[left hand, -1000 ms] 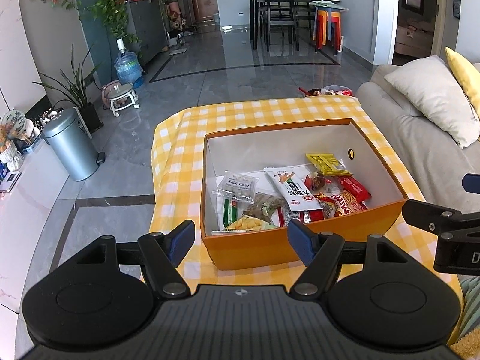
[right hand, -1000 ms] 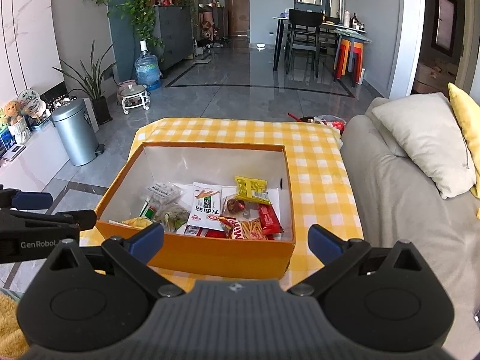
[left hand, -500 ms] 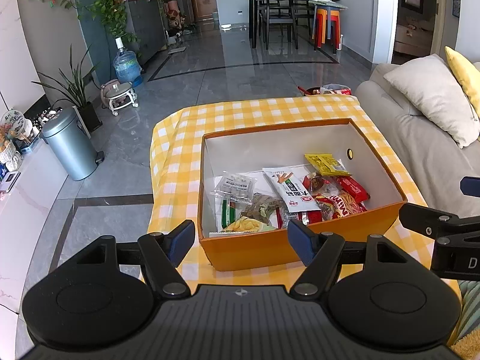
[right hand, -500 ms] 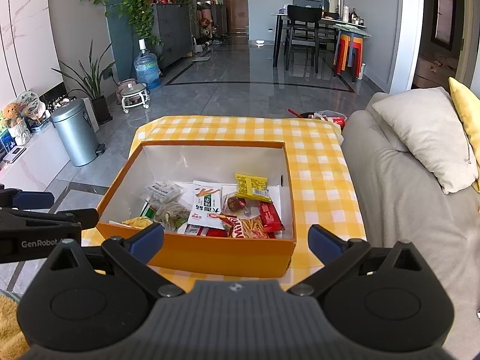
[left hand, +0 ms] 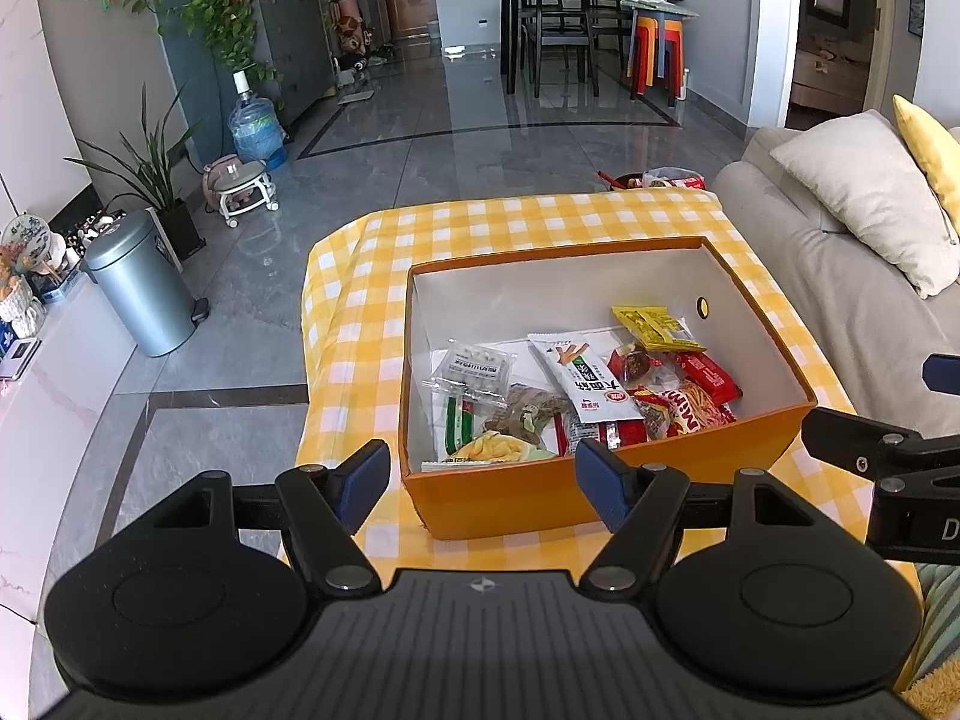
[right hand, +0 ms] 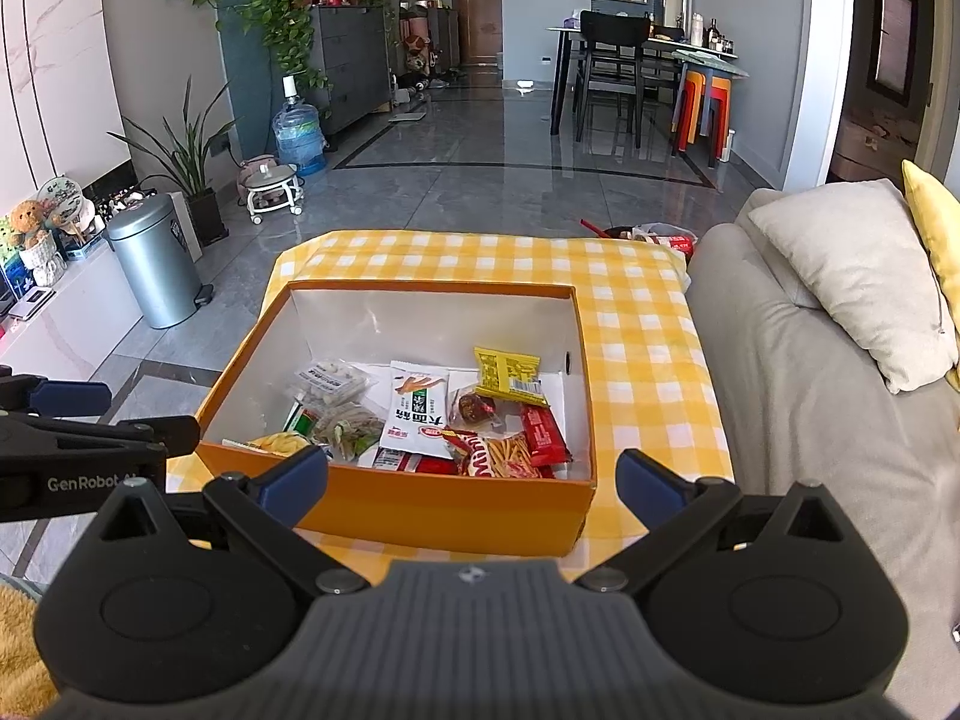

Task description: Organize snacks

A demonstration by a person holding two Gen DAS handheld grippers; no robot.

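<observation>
Orange cardboard forms the snack box (right hand: 420,504), which sits on the yellow-checked tablecloth (right hand: 636,324) toward the near edge of the tabletop, its far half bare white inside and every packet gathered along its near wall. Compared with half a second and a second ago, almost nothing in the box has moved: the packets lie in the same order, and only the viewpoint has drifted slightly, with both tools held back short of the near wall. That suggests the sorting is either finished or paused, since no packet is left out on the cloth. The left gripper (left hand: 480,474) hangs just before the box's near left corner with its blue pads spread wide and nothing between them; the right gripper (right hand: 474,474) is spread wider, straddling the near wall, equally empty. Among the snacks, a white packet (right hand: 417,405) carries red and green Chinese characters and a picture of sticks; beside it lies a red stick-snack bag (right hand: 498,459) lettered "Mimi". A yellow sachet (right hand: 507,375) rests near the right wall, its print too small to read, over a red wrapped bar (right hand: 543,435). A clear bag of pale pieces (right hand: 327,384) lies at the left with a dark label that cannot be made out. The left tool's arm, seen from the right wrist, reads "GenRobot".
</observation>
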